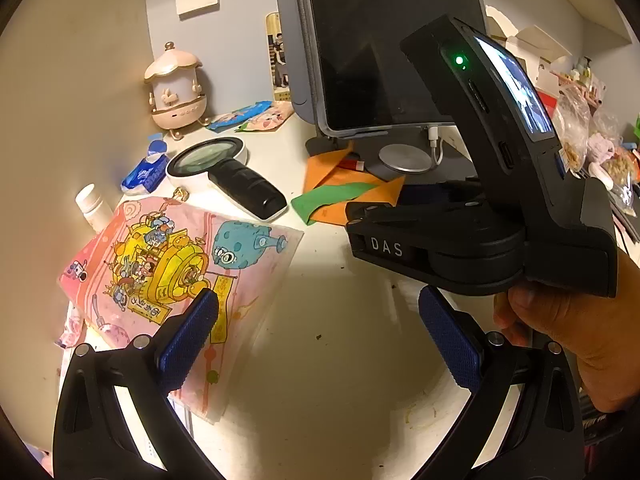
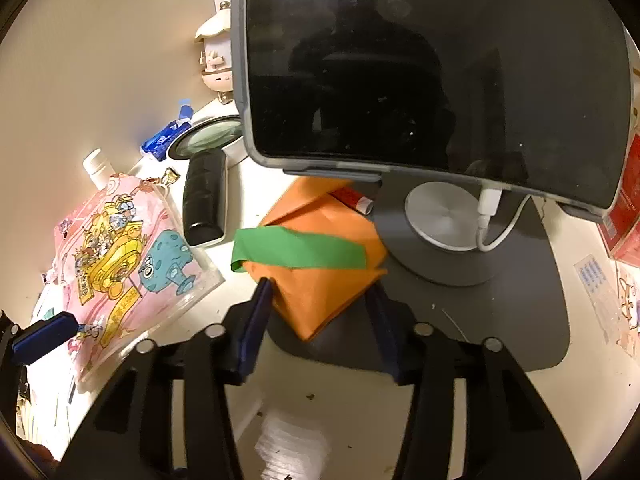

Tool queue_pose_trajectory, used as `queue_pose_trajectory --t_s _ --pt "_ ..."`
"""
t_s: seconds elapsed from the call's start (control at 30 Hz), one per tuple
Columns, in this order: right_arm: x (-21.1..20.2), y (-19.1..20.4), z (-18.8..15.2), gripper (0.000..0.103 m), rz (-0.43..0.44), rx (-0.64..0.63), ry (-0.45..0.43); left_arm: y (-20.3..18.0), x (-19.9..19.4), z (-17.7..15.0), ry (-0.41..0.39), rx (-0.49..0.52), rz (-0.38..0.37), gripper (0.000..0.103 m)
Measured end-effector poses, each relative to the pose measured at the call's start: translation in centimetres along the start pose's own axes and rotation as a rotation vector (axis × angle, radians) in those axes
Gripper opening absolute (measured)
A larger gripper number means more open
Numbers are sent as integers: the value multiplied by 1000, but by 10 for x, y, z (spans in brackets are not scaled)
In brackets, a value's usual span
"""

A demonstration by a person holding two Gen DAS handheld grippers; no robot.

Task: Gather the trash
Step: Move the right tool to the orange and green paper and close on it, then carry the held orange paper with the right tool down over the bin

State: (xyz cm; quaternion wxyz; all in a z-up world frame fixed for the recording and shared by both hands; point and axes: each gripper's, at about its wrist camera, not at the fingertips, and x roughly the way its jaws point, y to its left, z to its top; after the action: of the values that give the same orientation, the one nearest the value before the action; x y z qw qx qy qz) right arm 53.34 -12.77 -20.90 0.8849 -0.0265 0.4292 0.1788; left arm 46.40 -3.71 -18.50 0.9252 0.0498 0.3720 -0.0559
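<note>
The right gripper [image 2: 320,304], jaws apart, straddles the orange paper [image 2: 320,280] on the desk [image 2: 320,400], seemingly to pinch it, while the left gripper [image 1: 316,328] waits open beside the pink pouch [image 1: 168,264].

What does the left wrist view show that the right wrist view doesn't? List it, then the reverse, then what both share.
Left wrist only: the right gripper's black body from outside, held in a hand, plus snack bags at the far right.
Right wrist only: the right gripper open, its fingers either side of the orange paper, and a red box.
Both: the green paper strip, magnifying glass, cartoon pouch and tablet.
</note>
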Motion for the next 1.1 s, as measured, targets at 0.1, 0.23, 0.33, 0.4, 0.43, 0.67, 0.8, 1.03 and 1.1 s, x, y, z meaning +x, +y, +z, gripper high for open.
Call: queue_pose_trajectory --t_s 0.1,0.23,0.33,0.4,0.43,0.67,0.8,1.03,1.1 --pt "-1 1 0 32 17 -10 -1 0 0 1 0 5 1 97" --pt "-4 3 0 13 44 -20 -5 1 1 1 2 0 3 97" --pt "-8 3 -1 10 56 -26 -11 2 0 1 3 -11 -3 97" --pt "-13 0 -3 9 62 -23 -14 3 0 0 3 -14 -4 97" --pt "-16 0 -3 9 67 -22 -14 3 -1 0 3 -15 -3 97" --pt "-38 1 -13 8 91 -29 -25 5 -8 -1 -1 -23 -6 97" --pt "-61 0 -26 8 98 -26 -36 1 -18 -6 -6 -18 -13 97" --pt "-102 8 -51 8 100 -14 -49 -10 -40 -20 -5 0 -39 97" --pt "-113 10 -57 8 98 -14 -56 -14 -49 -24 -8 10 -46 97"
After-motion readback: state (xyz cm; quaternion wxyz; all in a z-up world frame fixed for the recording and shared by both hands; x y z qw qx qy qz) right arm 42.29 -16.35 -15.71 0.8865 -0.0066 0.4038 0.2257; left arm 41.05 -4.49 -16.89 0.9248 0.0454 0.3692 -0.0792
